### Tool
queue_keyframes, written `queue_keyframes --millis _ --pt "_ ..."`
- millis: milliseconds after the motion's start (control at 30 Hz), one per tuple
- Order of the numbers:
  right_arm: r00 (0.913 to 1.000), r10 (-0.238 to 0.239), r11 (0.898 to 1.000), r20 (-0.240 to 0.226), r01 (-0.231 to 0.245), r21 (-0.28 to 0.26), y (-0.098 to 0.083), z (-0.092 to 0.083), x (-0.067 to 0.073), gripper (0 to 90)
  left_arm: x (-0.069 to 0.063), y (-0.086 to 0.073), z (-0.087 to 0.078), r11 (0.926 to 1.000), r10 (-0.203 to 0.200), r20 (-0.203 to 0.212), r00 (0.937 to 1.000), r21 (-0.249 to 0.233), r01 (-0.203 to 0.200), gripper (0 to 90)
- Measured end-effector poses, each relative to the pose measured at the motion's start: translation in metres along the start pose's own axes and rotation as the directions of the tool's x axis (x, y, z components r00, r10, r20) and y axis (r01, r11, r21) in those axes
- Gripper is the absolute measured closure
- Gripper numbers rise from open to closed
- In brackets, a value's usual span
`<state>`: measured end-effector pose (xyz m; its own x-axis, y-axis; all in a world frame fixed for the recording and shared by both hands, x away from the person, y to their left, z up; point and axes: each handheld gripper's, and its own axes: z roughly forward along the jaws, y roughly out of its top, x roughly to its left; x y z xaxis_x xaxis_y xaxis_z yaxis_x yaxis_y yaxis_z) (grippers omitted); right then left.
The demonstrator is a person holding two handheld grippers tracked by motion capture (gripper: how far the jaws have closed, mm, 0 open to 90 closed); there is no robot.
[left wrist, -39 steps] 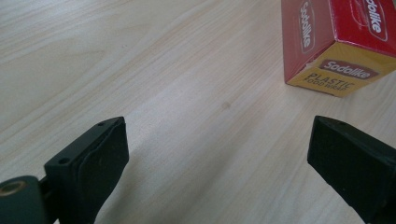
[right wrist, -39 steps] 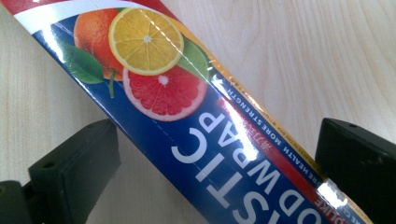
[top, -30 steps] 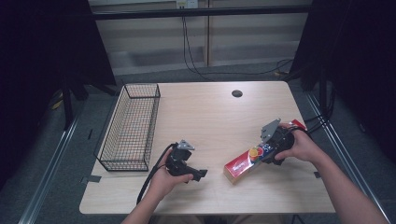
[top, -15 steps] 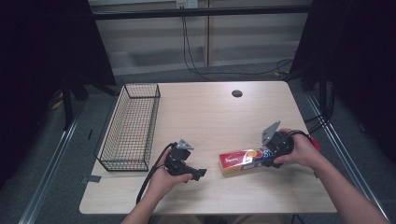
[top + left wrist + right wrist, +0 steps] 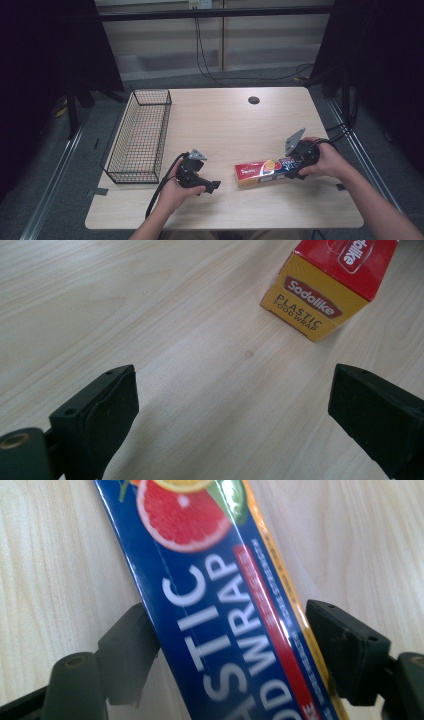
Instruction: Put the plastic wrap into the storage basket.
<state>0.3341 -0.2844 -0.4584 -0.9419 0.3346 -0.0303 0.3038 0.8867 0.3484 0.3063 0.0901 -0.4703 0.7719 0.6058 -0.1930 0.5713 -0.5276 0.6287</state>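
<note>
Box (image 5: 220, 605) of plastic food wrap, long, blue-red-yellow, lies flat on tabletop (image 5: 225, 125), clamped crosswise between right gripper (image 5: 225, 645) jaws, long axis running away from them; jaws just closing then easing. Left gripper (image 5: 235, 410) jaws apart, box end beyond them.

One box of plastic wrap (image 5: 264, 170) on the tabletop (image 5: 235, 125), one wire basket (image 5: 140, 135) at its left edge, and two grippers: left gripper (image 5: 212, 185), right gripper (image 5: 287, 167).

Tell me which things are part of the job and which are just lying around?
Part of the job:
- wrap box, lying on the table
- right hand-held gripper, jaws around the box's end
- left hand-held gripper, open, near the box

Just lying around:
- wire basket
- cables on the floor behind
</note>
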Motion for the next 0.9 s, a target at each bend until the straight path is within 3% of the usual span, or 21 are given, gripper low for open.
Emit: queue_keyframes --millis 267,333,367,433,500,600,667,700,833,900 --pt "0.9993 0.031 0.999 0.019 -0.032 0.014 -0.013 -0.004 -0.004 21.7 0.0 0.0 0.001 1.0 0.001 0.008 1.0 0.002 -0.001 6.1" --pt "0.9996 0.019 1.0 0.02 -0.019 0.011 -0.014 -0.004 -0.004 22.2 -0.001 0.0 0.001 1.0 -0.001 -0.007 1.0 0.006 0.001 6.1" --pt "0.9997 0.016 1.0 0.019 -0.017 0.015 -0.014 -0.004 -0.004 22.7 0.0 -0.001 0.001 1.0 -0.004 0.005 1.0 0.001 0.004 6.1" --pt "0.9998 0.018 0.999 0.007 -0.018 0.044 -0.014 -0.002 -0.003 25.2 0.001 -0.001 0.001 1.0 0.006 0.008 1.0 0.004 -0.006 6.1" --pt "0.9997 -0.021 0.998 -0.011 0.022 0.063 -0.012 0.001 -0.002 30.0 0.001 -0.001 0.002 1.0 0.006 0.009 0.9999 0.004 -0.006 6.2" --pt "0.9991 -0.039 0.997 -0.018 0.04 0.066 -0.011 -0.001 0.001 36.4 0.001 -0.001 0.002 0.9998 0.01 0.006 0.9999 0.015 -0.01 6.3" --pt "0.9994 -0.019 0.998 -0.03 0.021 0.067 -0.009 -0.001 0.007 40.3 0.001 -0.001 0.002 0.9998 0.011 0.005 0.9999 0.016 -0.012 6.3" --pt "0.9998 0.005 0.997 -0.019 -0.003 0.073 -0.008 -0.001 0.011 40.4 0.001 -0.001 0.002 0.9998 0.011 0.006 0.9999 0.015 -0.011 6.4" --pt "0.999 0.0 0.998 0.045 -0.003 0.067 -0.002 -0.001 0.017 40.9 0.0 0.001 -0.001 1.0 0.004 -0.005 1.0 0.004 -0.004 6.5" --pt "0.9973 0.029 0.997 0.067 -0.033 0.063 0.003 -0.001 0.019 41.0 0.0 0.002 -0.003 1.0 0.003 -0.013 0.9999 0.006 -0.003 6.5"
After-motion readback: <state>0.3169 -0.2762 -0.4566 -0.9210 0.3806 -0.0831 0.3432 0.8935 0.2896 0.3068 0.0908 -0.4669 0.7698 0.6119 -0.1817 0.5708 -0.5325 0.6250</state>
